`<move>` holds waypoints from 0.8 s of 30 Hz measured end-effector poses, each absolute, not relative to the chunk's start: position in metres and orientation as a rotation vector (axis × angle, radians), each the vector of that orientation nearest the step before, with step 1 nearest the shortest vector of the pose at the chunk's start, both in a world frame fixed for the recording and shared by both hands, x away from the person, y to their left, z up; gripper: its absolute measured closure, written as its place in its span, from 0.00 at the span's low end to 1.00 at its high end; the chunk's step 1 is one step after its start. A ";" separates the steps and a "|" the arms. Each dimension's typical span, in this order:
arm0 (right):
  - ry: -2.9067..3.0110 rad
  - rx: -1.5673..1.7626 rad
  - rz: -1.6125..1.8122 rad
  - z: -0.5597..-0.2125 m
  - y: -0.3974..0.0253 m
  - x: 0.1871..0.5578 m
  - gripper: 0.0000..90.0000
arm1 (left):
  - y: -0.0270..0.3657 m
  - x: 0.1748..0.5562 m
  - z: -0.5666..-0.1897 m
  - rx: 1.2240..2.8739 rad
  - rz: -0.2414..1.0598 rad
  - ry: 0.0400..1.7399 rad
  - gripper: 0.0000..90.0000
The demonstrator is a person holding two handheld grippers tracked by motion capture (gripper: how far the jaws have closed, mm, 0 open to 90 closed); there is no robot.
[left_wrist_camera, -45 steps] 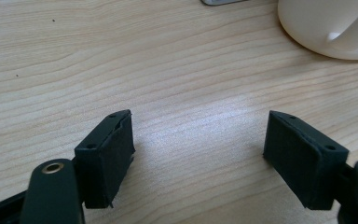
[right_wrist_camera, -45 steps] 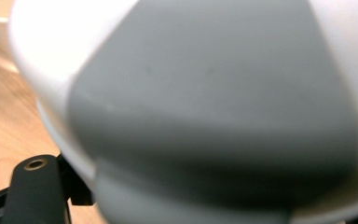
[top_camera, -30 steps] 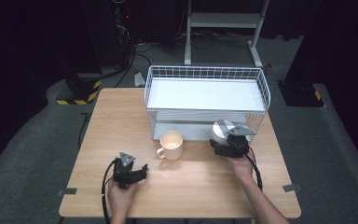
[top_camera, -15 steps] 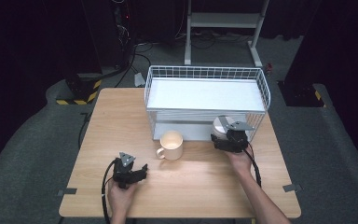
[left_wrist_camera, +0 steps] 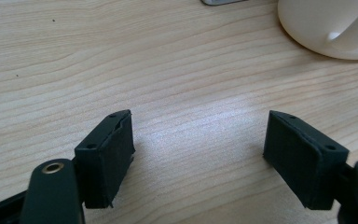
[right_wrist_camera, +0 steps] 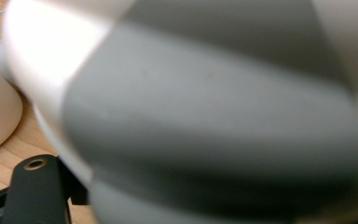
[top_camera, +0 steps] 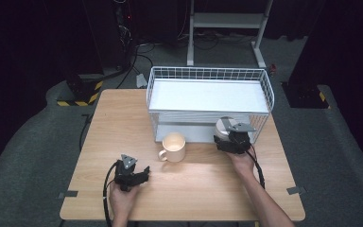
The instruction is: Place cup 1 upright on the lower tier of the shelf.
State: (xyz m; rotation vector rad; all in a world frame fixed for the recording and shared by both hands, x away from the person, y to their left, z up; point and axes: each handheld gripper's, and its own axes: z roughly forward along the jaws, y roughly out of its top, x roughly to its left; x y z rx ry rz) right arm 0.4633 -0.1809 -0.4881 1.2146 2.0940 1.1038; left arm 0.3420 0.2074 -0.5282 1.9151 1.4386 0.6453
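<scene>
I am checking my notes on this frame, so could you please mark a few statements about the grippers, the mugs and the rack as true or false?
1. The left gripper has its jaws apart over bare table. True.
2. The cream mug lies tipped on its side. False: it stands upright, opening up.
3. The right gripper is at a grey and white cup beside the wire rack. True.
4. The rack's top shelf carries several mugs. False: the shelf is bare.
5. The left gripper grips the cream mug. False: the mug stands apart from it.

Left tongs [top_camera: 144, 173] gaping low, right tongs [top_camera: 223, 142] raised, state unclear
</scene>
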 end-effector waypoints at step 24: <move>2.031 1.247 1.132 -0.492 -0.180 0.483 0.21 | 0.207 0.342 -0.528 1.914 0.645 1.439 0.27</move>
